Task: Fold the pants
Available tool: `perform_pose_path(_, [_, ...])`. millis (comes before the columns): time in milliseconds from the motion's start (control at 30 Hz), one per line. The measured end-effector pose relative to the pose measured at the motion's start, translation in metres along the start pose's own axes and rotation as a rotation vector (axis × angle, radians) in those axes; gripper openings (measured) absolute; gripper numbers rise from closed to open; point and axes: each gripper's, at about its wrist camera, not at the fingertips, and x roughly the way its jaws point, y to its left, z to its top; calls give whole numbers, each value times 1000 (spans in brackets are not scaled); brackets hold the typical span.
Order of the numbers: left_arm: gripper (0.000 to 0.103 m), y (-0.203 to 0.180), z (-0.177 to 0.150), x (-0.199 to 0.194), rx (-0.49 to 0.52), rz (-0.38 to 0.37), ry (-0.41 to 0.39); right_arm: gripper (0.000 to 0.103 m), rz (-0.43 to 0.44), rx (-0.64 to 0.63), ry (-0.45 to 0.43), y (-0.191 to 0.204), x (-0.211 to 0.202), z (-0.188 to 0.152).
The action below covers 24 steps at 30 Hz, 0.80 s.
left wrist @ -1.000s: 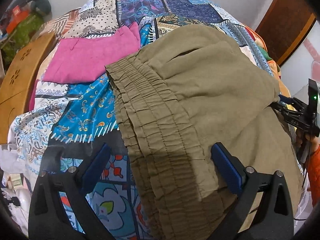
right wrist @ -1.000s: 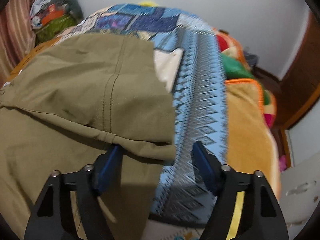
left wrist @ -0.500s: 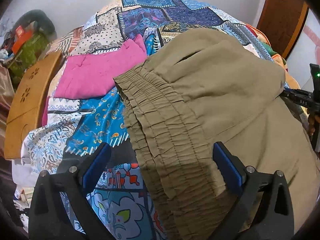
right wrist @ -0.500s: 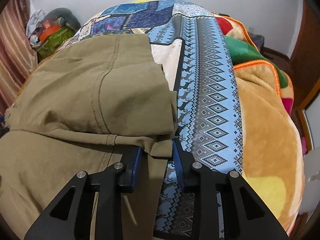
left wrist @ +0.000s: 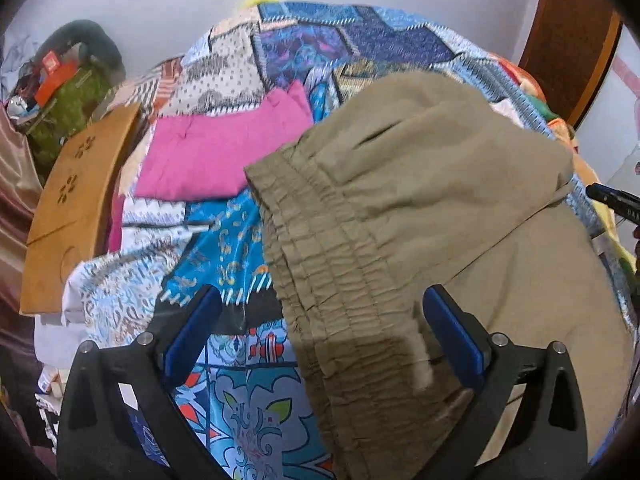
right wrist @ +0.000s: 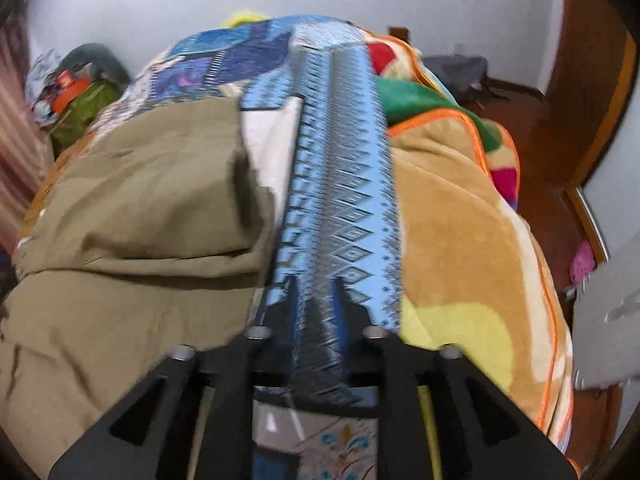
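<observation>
Bed (left wrist: 248,420) with a patchwork cover, blue and patterned; everything lies on it. An orange blanket (right wrist: 460,240) covers its right side in the right wrist view.

Pants (left wrist: 420,200): olive, lying across the bed, one part already folded over onto the rest, so a doubled layer sits on top. Gathered elastic waistband (left wrist: 320,280) runs along the left edge. Judged soft, light, limp cloth; will sag and drag if lifted by one point, and a loose layer may slide off another. Waistband is the thickest, firmest part and the best place to pinch. The folded corner on the right side looks like the other good hold, both layers together.

Pink cloth (left wrist: 216,156): folded, beyond the pants, apart from them.

Left gripper (left wrist: 320,332): jaws spread wide, released, hovering over the waistband edge, nothing pinched.

Right gripper (right wrist: 316,304): jaws narrow but parted, having just been opening; only the bed cover shows between them. The pants corner lies just beside it to the left, not held.
</observation>
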Motion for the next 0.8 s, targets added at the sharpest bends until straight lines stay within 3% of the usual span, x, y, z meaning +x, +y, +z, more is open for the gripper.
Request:
perform_pose_path(67, [103, -1, 6, -5, -3, -1, -16, 59, 14, -21, -37, 9, -6, 3])
perform_pose_path(100, [103, 1, 10, -5, -9, -1, -18, 64, 26, -35, -69, 15, -10, 7])
perform_pose_path(233, [103, 11, 22, 9, -58, -3, 15, 69, 58, -28, -103, 28, -3, 29])
perform_pose_path(267, [103, 13, 24, 17, -77, -14, 38, 75, 65, -24, -104, 31, -1, 29])
perform_pose_path(400, [103, 18, 23, 47, -145, -115, 116, 76, 84, -25, -47, 37, 35, 37])
perform_pose_path(433, [103, 19, 23, 52, -162, -139, 121, 75, 83, -29, -23, 43, 37, 33])
perform_pose_path(500, [103, 16, 22, 56, -167, -153, 122, 51, 100, -59, 32, 49, 55, 31])
perform_pose_path(533, [103, 15, 22, 56, -154, -148, 113, 49, 90, -71, 49, 52, 63, 30])
perform_pose_path(600, [103, 9, 23, 55, -112, -112, 84, 39, 58, -85, 29, 57, 66, 27])
perform_pose_path(733, [98, 5, 25, 53, -34, 73, 22, 29, 40, -116, 25, 58, 71, 27])
perform_pose_path(800, [98, 11, 23, 53, -41, 72, 26, 18, 9, -152, 27, 59, 71, 27])
